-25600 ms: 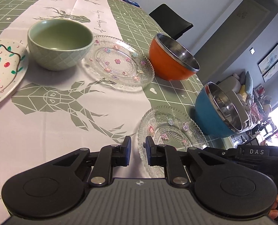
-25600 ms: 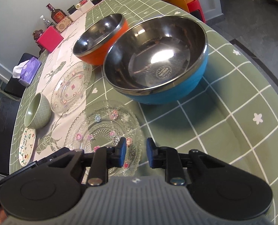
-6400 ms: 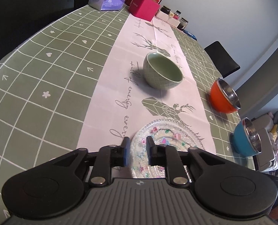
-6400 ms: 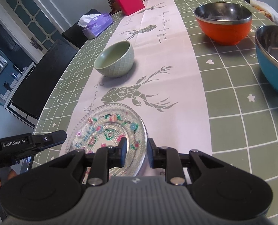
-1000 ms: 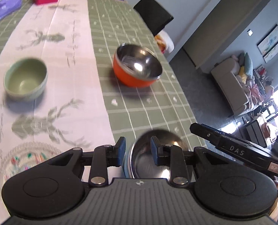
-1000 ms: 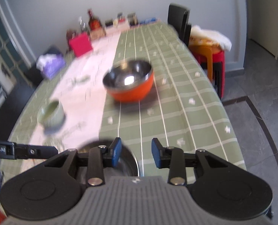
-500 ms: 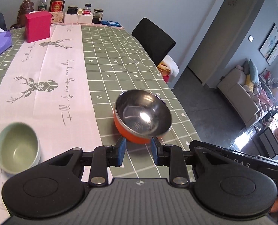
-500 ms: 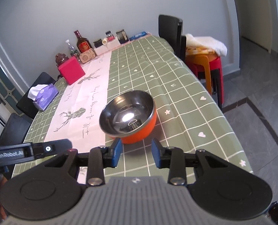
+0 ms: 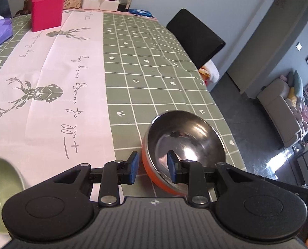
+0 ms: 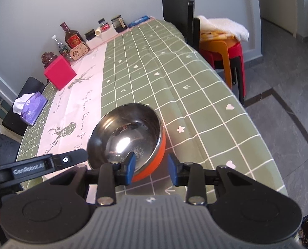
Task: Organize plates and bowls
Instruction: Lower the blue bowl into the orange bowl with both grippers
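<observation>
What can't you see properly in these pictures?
- Green bowl: left view, cut by the edge and hidden behind the left gripper.
- Orange bowl: right view, near rim behind the right gripper.
- Bottle label: too small to read.

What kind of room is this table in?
Most likely a home dining area: a long table with a cloth and chairs, bottles and jars at the far end, and a sofa beyond.

Left hand-held gripper [image 9: 153,169] straddles the near rim of the orange bowl [image 9: 183,145], pads apart; green bowl [image 9: 2,188] well left of it.
</observation>
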`<move>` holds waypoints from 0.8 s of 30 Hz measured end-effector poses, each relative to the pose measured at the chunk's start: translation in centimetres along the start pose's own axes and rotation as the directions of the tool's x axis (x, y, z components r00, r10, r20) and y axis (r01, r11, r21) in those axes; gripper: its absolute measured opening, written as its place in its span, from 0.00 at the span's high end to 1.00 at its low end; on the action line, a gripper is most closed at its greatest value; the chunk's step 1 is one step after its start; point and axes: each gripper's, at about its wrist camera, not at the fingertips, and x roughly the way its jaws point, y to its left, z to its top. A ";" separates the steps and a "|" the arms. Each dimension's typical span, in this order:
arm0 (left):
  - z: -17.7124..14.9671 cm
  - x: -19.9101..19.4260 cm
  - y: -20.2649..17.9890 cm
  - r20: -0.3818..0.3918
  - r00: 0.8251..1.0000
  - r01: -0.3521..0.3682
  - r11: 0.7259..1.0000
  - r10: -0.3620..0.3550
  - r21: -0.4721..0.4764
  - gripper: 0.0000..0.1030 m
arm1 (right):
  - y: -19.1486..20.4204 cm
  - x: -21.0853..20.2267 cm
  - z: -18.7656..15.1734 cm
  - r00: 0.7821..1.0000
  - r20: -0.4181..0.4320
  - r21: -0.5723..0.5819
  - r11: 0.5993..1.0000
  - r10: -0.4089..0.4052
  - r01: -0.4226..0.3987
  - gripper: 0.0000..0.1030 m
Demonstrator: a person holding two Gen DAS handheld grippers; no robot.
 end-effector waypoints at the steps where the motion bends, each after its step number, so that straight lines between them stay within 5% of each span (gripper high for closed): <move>1: 0.1 0.4 0.1 0.000 1.000 0.000 1.000 0.000 -0.001 0.68 | 0.0 0.3 -0.1 1.000 -0.006 0.002 1.000 0.005 -0.005 0.68; 12: 0.7 3.4 -0.5 -0.013 0.999 -0.051 0.997 0.052 0.049 0.69 | -0.2 2.8 0.4 0.998 -0.065 0.024 1.000 0.012 -0.011 0.77; 18: 0.3 3.8 -1.5 -0.017 0.994 -0.102 0.989 0.104 0.110 0.90 | -0.5 2.9 0.4 0.997 -0.071 0.031 0.999 0.012 -0.010 0.81; 24: -0.2 3.1 -1.9 -0.027 0.992 -0.122 0.985 0.126 0.123 0.90 | -0.5 2.4 0.3 0.997 -0.077 0.036 0.999 0.010 -0.008 0.84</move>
